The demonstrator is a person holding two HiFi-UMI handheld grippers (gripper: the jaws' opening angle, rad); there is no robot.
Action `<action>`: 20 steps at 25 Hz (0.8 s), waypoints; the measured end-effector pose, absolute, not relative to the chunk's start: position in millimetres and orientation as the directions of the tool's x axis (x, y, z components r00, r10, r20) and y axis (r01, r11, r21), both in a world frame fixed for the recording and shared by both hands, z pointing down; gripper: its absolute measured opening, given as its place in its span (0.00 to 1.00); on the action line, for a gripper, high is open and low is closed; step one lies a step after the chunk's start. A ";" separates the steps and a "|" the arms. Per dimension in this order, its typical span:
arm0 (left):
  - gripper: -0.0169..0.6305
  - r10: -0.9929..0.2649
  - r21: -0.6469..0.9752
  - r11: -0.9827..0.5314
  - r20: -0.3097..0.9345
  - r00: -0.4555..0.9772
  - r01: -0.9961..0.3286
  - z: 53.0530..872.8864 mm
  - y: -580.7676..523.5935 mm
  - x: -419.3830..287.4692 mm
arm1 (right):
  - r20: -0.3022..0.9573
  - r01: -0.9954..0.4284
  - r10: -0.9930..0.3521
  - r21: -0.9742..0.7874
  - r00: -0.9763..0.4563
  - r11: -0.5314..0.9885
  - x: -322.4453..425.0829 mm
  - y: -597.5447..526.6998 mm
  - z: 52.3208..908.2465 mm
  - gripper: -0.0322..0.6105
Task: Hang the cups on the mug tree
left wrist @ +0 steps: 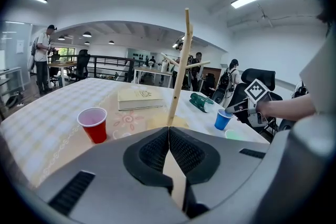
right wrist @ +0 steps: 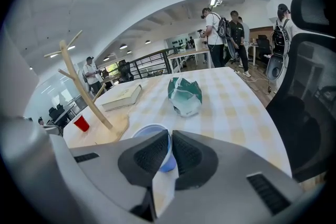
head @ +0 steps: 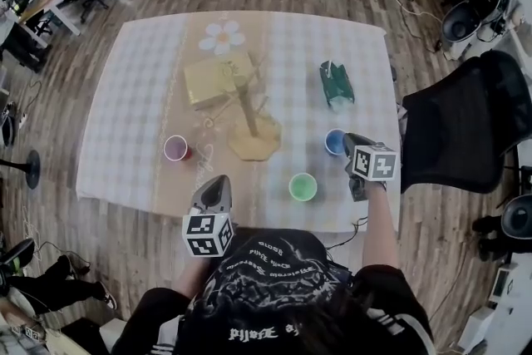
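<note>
Blue cup (head: 334, 142) sits near the right edge of the table (head: 141, 96), just right of the mug tree (head: 249, 116). The right gripper (right wrist: 169, 144) is pinched onto its rim wall, one pad inside and one outside. The left gripper (left wrist: 169, 136) is closed on nothing at the near edge. My worry is that the thin wall buckles or slips out on the lift, or the cup clips a peg. There's open cloth toward the tree, but the green cup (head: 302, 186) and chair (head: 465, 120) sit close.

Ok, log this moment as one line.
right tool: shut on blue cup rim | left tool: shut, empty | mug tree: no cups hung | red cup, green cup: on table
</note>
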State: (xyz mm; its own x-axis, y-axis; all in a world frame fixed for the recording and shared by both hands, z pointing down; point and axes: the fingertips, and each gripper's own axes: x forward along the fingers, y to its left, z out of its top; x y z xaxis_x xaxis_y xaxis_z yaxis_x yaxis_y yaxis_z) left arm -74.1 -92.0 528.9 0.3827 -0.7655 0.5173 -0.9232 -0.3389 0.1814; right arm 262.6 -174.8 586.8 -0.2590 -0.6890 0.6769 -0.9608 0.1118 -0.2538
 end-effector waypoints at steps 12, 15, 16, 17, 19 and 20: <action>0.06 -0.768 0.209 -0.318 0.516 0.380 -0.925 530.9 -93.5 -82.9 | 0.571 -0.970 -0.787 -0.184 -0.235 0.156 249.1 -192.2 526.7 0.10; 0.06 -0.767 0.218 -0.305 0.522 0.375 -0.927 533.9 -93.4 -86.7 | 0.525 -0.973 -0.820 -0.164 -0.227 0.164 242.4 -196.6 503.4 0.10; 0.06 -0.767 0.220 -0.303 0.521 0.374 -0.927 533.7 -93.5 -88.0 | 0.511 -0.973 -0.829 -0.155 -0.227 0.170 239.0 -198.2 496.0 0.10; 0.06 -0.768 0.221 -0.302 0.519 0.374 -0.927 533.2 -93.8 -88.7 | 0.497 -0.973 -0.838 -0.143 -0.227 0.179 235.1 -199.9 488.5 0.10; 0.06 -0.769 0.225 -0.305 0.514 0.379 -0.925 532.9 -94.5 -88.4 | 0.470 -0.974 -0.853 -0.112 -0.228 0.199 226.9 -203.8 472.3 0.10; 0.06 -0.769 0.227 -0.307 0.513 0.382 -0.924 533.1 -94.8 -88.1 | 0.456 -0.973 -0.860 -0.098 -0.230 0.209 222.9 -205.9 464.0 0.10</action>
State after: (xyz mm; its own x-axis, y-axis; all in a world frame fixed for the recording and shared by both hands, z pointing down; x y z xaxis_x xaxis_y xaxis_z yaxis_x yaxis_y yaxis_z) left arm -88.1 -94.8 533.1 0.3817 -0.7691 0.5126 -0.9241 -0.3074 0.2270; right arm 222.9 -205.9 464.0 -0.2301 -0.8598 0.4559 -0.9731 0.2087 -0.0975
